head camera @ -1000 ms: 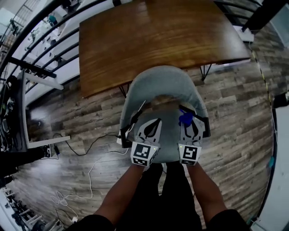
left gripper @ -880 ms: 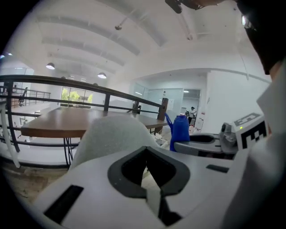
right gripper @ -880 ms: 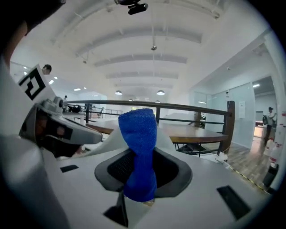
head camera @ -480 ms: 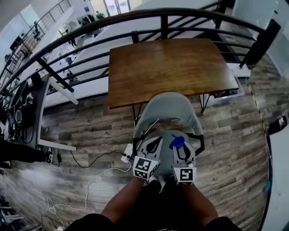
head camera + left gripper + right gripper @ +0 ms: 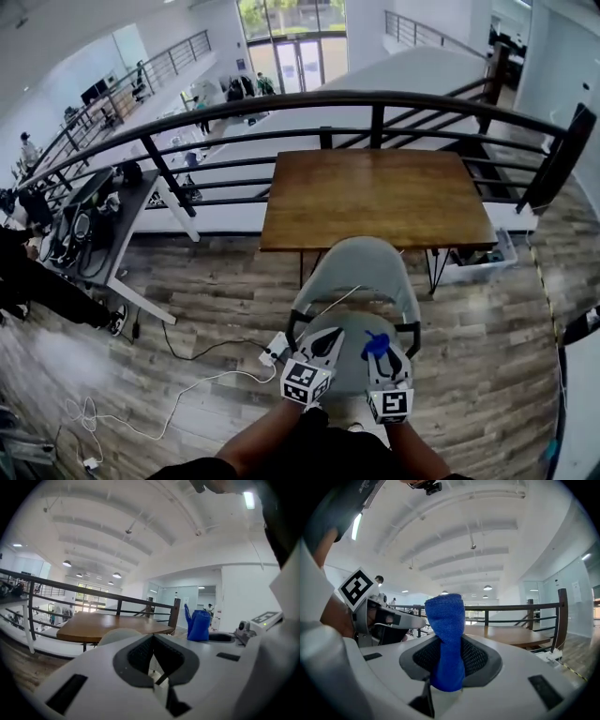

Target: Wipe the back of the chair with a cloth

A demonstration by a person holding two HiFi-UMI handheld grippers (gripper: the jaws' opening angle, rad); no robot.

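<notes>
A grey shell chair (image 5: 354, 272) with black legs stands in front of me, pushed up to a wooden table (image 5: 378, 198). My right gripper (image 5: 382, 354) is shut on a blue cloth (image 5: 375, 346), which stands up between the jaws (image 5: 446, 634). My left gripper (image 5: 324, 345) is shut and holds nothing. Both grippers hover side by side over the near part of the chair, held level. In the left gripper view the chair's top (image 5: 117, 634) peeks over the jaws, and the blue cloth (image 5: 198, 624) shows to the right.
A black metal railing (image 5: 375, 117) runs behind the table. A white power strip (image 5: 275, 350) with cables lies on the wood floor left of the chair. A dark desk (image 5: 103, 220) stands far left, with people in the distance. A white box (image 5: 473, 262) sits right of the table.
The head view has tilted up, so the railing and the hall beyond now show. Both grippers keep their place over the chair, the cloth still in the right one.
</notes>
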